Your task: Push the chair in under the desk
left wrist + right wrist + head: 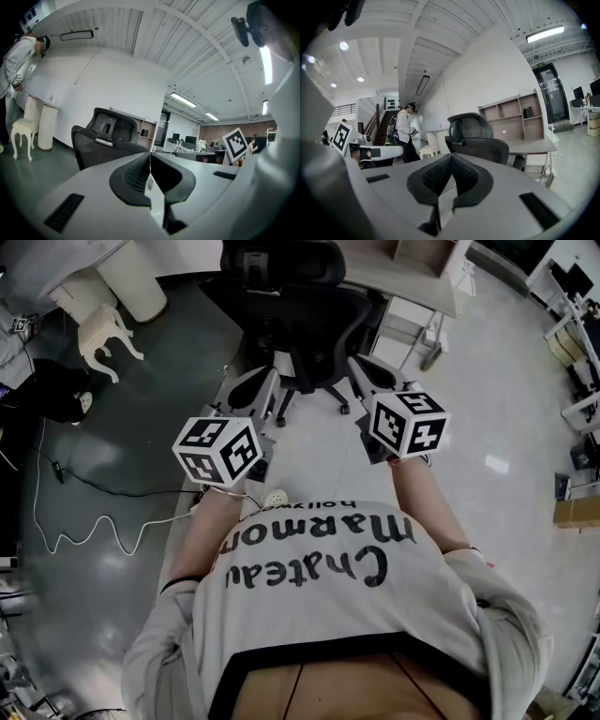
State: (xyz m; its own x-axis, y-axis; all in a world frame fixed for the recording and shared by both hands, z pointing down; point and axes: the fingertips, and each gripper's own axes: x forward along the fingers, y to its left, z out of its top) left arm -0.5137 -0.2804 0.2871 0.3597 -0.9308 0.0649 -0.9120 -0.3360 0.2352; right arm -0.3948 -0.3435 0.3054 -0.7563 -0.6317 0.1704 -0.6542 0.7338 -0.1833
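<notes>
A black mesh office chair point(298, 320) stands ahead of me with its back towards me. Its seat faces the pale desk point(412, 282) at the top right. My left gripper point(263, 382) points level at the chair's left side, jaws shut with nothing between them. My right gripper point(362, 367) points at the chair's right side, also shut and empty. In the left gripper view the chair point(105, 136) stands a short way beyond the left gripper point(150, 158), apart from it. The right gripper view shows the chair point(477, 138) and desk point(533, 146) beyond the right gripper point(451, 157).
A white stool point(103, 336) and a white cylindrical bin point(133, 279) stand at the left on the dark floor. A white cable point(89, 521) snakes across that floor. A person point(405, 136) stands far off by the stairs. Open shelves point(511, 116) back the desk.
</notes>
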